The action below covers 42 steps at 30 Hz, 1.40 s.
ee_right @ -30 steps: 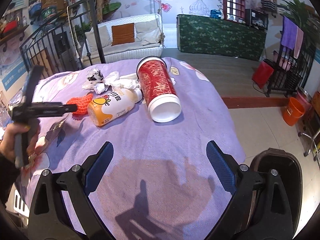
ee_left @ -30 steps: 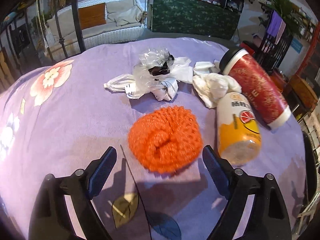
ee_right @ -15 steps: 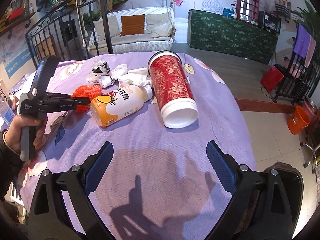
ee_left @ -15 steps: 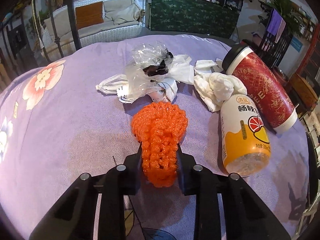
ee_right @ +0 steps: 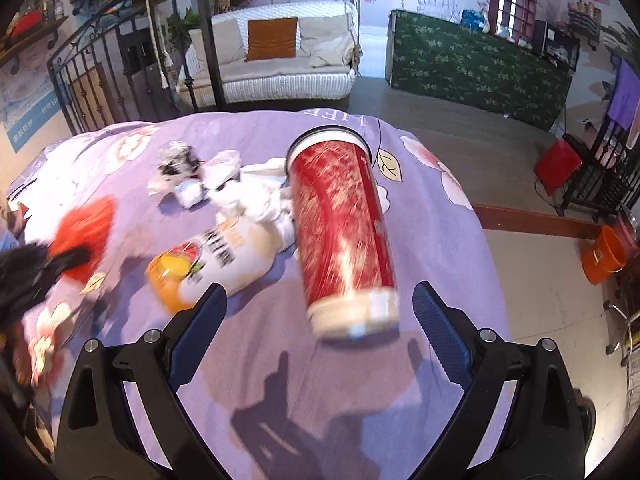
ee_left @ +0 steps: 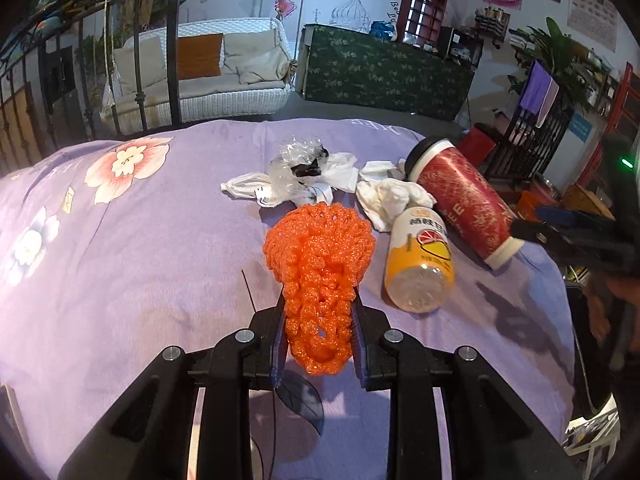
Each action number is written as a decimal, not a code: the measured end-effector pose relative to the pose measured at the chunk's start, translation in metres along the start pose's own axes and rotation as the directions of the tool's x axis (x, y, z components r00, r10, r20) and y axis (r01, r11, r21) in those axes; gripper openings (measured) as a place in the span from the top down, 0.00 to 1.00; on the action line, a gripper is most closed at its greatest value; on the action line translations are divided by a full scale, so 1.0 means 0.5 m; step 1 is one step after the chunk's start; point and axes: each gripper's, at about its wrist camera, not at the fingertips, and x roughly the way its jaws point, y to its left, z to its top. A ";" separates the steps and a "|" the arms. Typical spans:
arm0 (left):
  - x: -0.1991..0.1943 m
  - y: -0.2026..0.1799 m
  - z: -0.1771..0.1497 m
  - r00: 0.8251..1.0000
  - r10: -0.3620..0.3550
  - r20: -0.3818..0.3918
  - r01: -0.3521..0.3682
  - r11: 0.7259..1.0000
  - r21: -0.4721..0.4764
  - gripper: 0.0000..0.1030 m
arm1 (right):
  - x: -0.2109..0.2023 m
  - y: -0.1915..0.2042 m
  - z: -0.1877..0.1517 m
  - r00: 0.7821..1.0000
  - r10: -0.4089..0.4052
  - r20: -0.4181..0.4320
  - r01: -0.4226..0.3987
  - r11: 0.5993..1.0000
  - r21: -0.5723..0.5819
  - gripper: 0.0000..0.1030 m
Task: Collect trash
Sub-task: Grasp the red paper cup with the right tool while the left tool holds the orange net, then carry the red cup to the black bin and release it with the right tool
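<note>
My left gripper [ee_left: 318, 334] is shut on an orange mesh scrubber [ee_left: 320, 264] and holds it just above the purple cloth. A yellow-and-white juice bottle [ee_left: 420, 260] and a red cup [ee_left: 464, 204] lie on their sides to its right, crumpled white tissues [ee_left: 392, 196] and a clear plastic wrapper [ee_left: 300, 160] behind. My right gripper [ee_right: 320, 320] is open and empty, close to the base of the red cup [ee_right: 340, 228]. The bottle [ee_right: 216, 256] lies to its left, the scrubber [ee_right: 86, 232] at far left.
The table has a purple flowered cloth [ee_left: 120, 240] that drops off at the right edge [ee_right: 472, 240]. An orange bucket [ee_right: 604, 252] stands on the floor at right. A white sofa [ee_right: 280, 64] and a green-covered counter [ee_right: 480, 64] are behind.
My left gripper closed on the orange scrubber and lifted it. My right gripper moved forward toward the red cup, staying open.
</note>
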 end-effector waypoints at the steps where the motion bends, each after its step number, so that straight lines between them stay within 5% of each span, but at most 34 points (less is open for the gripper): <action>1: -0.004 -0.001 -0.005 1.000 -0.004 -0.002 0.004 1.000 -0.005 0.75 | 0.011 -0.004 0.010 1.000 0.001 -0.012 -0.001 1.000 0.001 0.10; 10: 0.000 -0.018 -0.037 1.000 -0.007 -0.027 0.007 1.000 0.002 0.75 | 0.137 -0.021 0.099 0.971 0.047 -0.233 -0.050 0.999 -0.004 0.10; 14: -0.004 -0.026 -0.051 0.999 -0.026 -0.038 0.026 1.000 -0.007 0.75 | 0.186 -0.027 0.104 0.946 0.020 -0.323 -0.034 0.999 -0.039 0.26; 19: -0.011 -0.033 -0.068 0.998 -0.038 -0.040 0.038 0.999 -0.003 0.75 | 0.223 -0.039 0.086 0.924 0.042 -0.381 -0.058 0.998 -0.029 0.30; 28: -0.023 -0.035 -0.074 0.998 -0.057 -0.030 0.057 0.998 -0.017 0.75 | 0.170 -0.047 0.045 0.954 0.086 -0.288 -0.087 0.996 0.008 0.31; 42: -0.052 -0.088 -0.086 0.994 -0.112 -0.008 0.112 0.994 0.010 0.75 | -0.055 -0.090 -0.110 0.988 0.154 -0.021 -0.149 0.977 0.154 0.31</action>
